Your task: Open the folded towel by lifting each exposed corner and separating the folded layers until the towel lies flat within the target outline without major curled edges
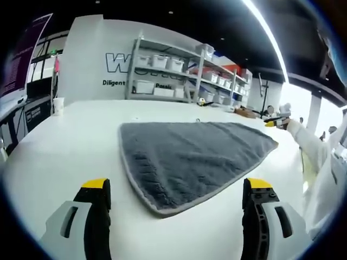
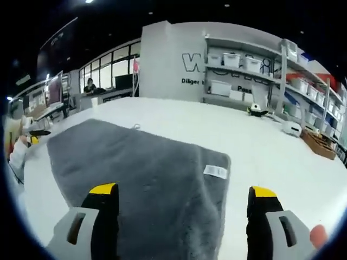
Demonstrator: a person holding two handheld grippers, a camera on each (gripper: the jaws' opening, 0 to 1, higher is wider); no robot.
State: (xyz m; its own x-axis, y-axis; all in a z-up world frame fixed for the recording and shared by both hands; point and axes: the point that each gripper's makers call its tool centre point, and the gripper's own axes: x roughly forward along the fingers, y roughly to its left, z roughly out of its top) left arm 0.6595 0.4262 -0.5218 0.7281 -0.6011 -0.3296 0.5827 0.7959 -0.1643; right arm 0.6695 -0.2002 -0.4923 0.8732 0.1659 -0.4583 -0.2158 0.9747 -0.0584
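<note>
In the left gripper view, the left hand-held gripper point(image 1: 176, 187) has its yellow-tipped jaws set wide apart at the bottom of the frame, holding nothing. The grey towel point(image 1: 190, 157) lies on the white surface point(image 1: 70, 146) at frame centre, its near corner rounded and lying between and just beyond the jaws. A white cup point(image 1: 58, 105) stands at the left edge, and a shelf rack point(image 1: 179, 70) with white bins occupies the upper centre. In the right gripper view, the right hand-held gripper point(image 2: 184, 192) also has its jaws spread apart and unloaded, positioned over the towel point(image 2: 135, 173), which covers the lower left and centre of the frame. A white label point(image 2: 215, 171) sits near the towel's right edge
</note>
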